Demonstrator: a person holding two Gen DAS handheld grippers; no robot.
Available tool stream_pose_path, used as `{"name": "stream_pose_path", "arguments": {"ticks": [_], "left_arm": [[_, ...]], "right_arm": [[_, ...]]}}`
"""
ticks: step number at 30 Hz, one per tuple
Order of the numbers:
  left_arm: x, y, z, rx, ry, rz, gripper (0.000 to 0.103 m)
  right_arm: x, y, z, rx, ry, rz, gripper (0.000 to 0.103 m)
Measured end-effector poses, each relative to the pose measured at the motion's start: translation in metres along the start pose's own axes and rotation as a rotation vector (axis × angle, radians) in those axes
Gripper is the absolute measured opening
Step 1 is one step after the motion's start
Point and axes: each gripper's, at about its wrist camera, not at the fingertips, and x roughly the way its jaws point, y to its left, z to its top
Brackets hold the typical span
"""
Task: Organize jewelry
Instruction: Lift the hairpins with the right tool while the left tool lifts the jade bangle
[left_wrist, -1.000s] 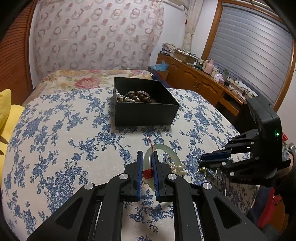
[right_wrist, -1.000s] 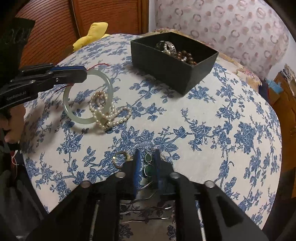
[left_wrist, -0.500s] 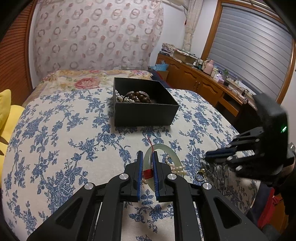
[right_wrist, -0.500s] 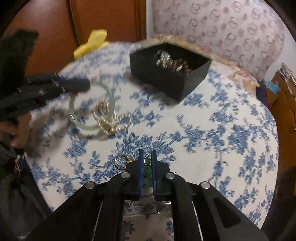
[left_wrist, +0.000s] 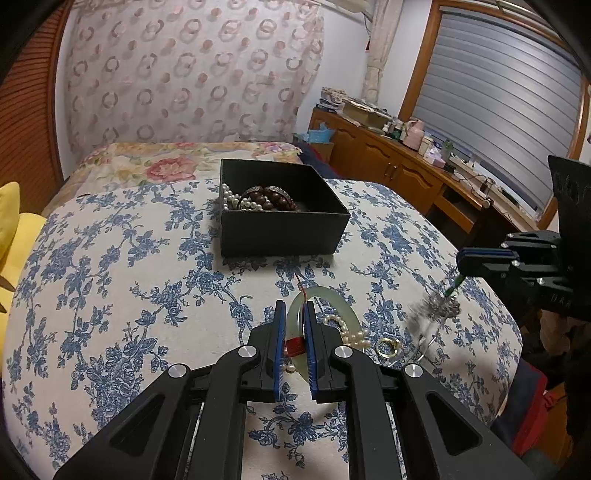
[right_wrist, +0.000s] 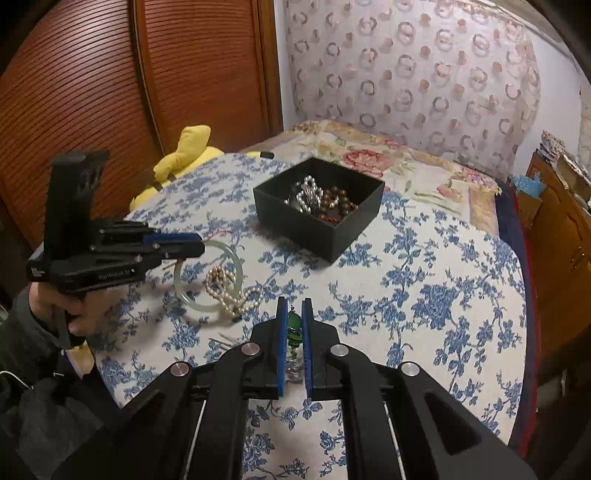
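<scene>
Item 1, left gripper (left_wrist: 294, 345): I am keeping its blue-padded fingers (left_wrist: 279, 341) pressed in on the near rim of a pale green jade bangle (left_wrist: 334, 308), at the spot where a red thread wrapping (left_wrist: 294, 346) is binding the ring. The bangle is lying flat on the blue-and-white floral cloth surface (left_wrist: 110, 295), and the thread's loose end is trailing toward the box.

Item 2, right gripper (right_wrist: 294, 334): I am pinching a green glass-drop earring with silver dangling parts (right_wrist: 294, 325) between its fingers (right_wrist: 282, 343). In the left wrist view the piece is hanging from the fingertips clear of the cloth, its lower part blurred.

Item 3, white pearl strand (right_wrist: 229, 291): it is resting bunched partly inside and partly across the bangle's rim, touching it.

Item 4, small gold ring (left_wrist: 387, 347): it is sitting on the cloth just beside the pearls, on the right gripper's side.

Item 5, open black rectangular box (left_wrist: 280, 230): it is standing farther back on the surface, well apart from the bangle, and is holding dark brown wooden beads (left_wrist: 273, 201) and more white pearls (left_wrist: 231, 199).

Item 6, surroundings: a yellow plush toy (right_wrist: 177, 158) is lying at the far left edge, against brown slatted doors (right_wrist: 74, 92); a wooden sideboard (left_wrist: 399, 166) is running along the window wall.
</scene>
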Motion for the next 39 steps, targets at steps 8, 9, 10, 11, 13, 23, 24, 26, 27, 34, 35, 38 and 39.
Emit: {"name": "stream_pose_path", "arguments": {"ticks": [8, 9, 10, 11, 13, 23, 24, 26, 27, 34, 35, 38, 39], "left_arm": [[-0.003, -0.003, 0.002, 0.004, -0.005, 0.0, 0.009], [-0.003, -0.002, 0.002, 0.005, -0.006, -0.001, 0.009], [-0.003, -0.002, 0.002, 0.005, -0.007, -0.001, 0.009], [-0.003, -0.002, 0.001, 0.005, -0.006, -0.001, 0.009], [-0.003, -0.002, 0.001, 0.005, -0.005, -0.002, 0.009], [0.0, -0.008, 0.0, 0.014, 0.004, -0.003, 0.009], [0.0, -0.008, 0.0, 0.014, 0.005, -0.002, 0.009], [0.001, -0.008, 0.0, 0.015, 0.005, -0.002, 0.009], [0.001, -0.008, 0.0, 0.015, 0.005, -0.002, 0.009], [0.001, -0.008, 0.0, 0.015, 0.004, -0.003, 0.009], [0.001, -0.008, 0.0, 0.015, 0.004, -0.002, 0.009], [0.0, -0.008, 0.001, 0.016, 0.0, -0.003, 0.009], [-0.001, -0.008, 0.001, 0.016, -0.001, -0.003, 0.009]], "right_arm": [[0.014, -0.008, -0.018, 0.014, 0.053, -0.045, 0.009], [0.018, -0.011, -0.023, 0.025, 0.066, -0.044, 0.009], [0.019, -0.015, -0.03, 0.044, 0.071, -0.047, 0.009], [0.018, -0.019, -0.035, 0.063, 0.068, -0.049, 0.009], [0.014, -0.025, -0.045, 0.093, 0.058, -0.06, 0.009], [0.005, -0.043, -0.073, 0.19, 0.052, -0.117, 0.009], [0.004, -0.043, -0.074, 0.194, 0.051, -0.117, 0.009], [0.001, -0.041, -0.075, 0.191, 0.047, -0.114, 0.009], [0.0, -0.039, -0.075, 0.188, 0.039, -0.11, 0.009], [-0.016, -0.028, -0.061, 0.152, -0.014, -0.084, 0.009], [-0.018, -0.026, -0.059, 0.142, -0.02, -0.087, 0.009], [-0.026, -0.02, -0.052, 0.119, -0.039, -0.086, 0.009], [-0.028, -0.018, -0.05, 0.114, -0.044, -0.086, 0.009]]}}
